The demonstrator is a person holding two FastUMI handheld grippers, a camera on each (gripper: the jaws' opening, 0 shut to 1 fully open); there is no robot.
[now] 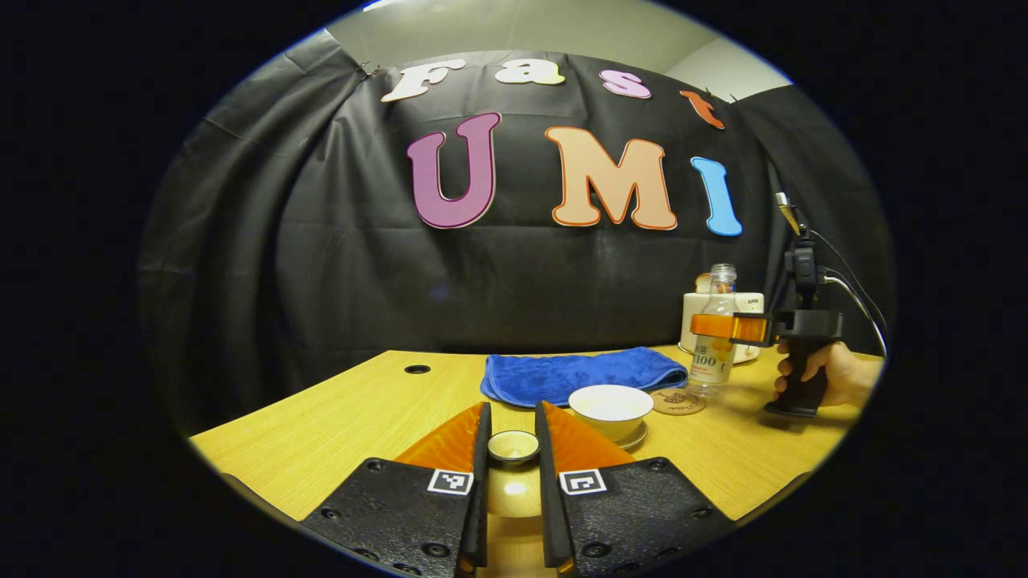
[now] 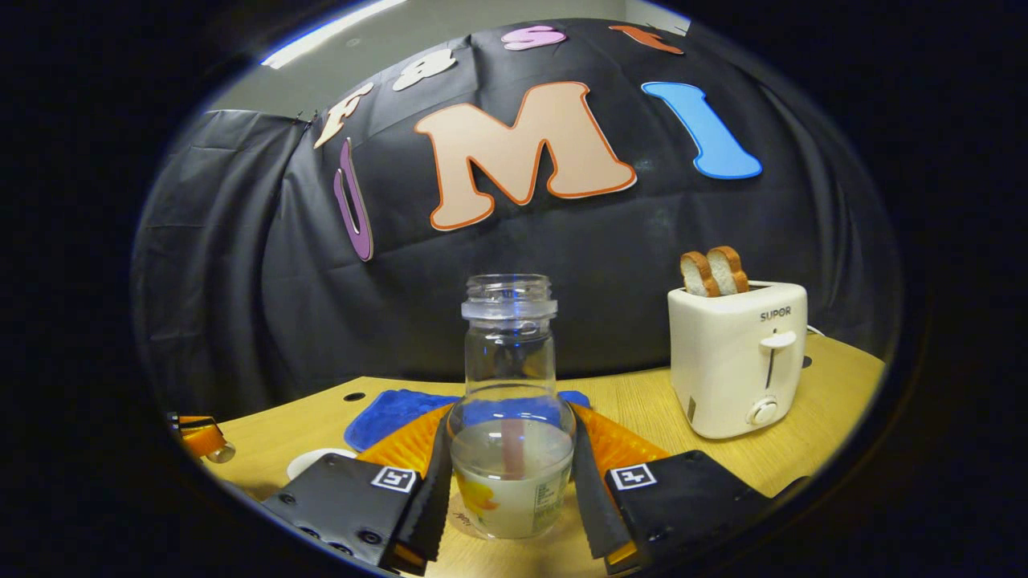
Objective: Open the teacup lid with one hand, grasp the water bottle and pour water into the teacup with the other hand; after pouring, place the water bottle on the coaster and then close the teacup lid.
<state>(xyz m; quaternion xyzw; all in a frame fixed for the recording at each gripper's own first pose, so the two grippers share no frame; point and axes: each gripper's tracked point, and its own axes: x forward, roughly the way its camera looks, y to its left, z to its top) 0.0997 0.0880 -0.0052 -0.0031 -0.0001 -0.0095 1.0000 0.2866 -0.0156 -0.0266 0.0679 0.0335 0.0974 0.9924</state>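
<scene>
My left gripper [image 1: 512,449] grips the teacup lid [image 1: 513,446] between both fingers, held level above the wooden table [image 1: 321,433]. The open teacup [image 1: 611,409] sits on its saucer just right of it. My right gripper [image 2: 510,474] clamps the uncapped water bottle [image 2: 509,417] at its lower body; the bottle stands upright on the coaster [image 1: 679,401]. My hand [image 1: 827,373] grasps the right handle, level.

left gripper [image 1: 512,449]: black screwed plates | square tag markers | right gripper [image 1: 715,327]: black handle, cable
</scene>
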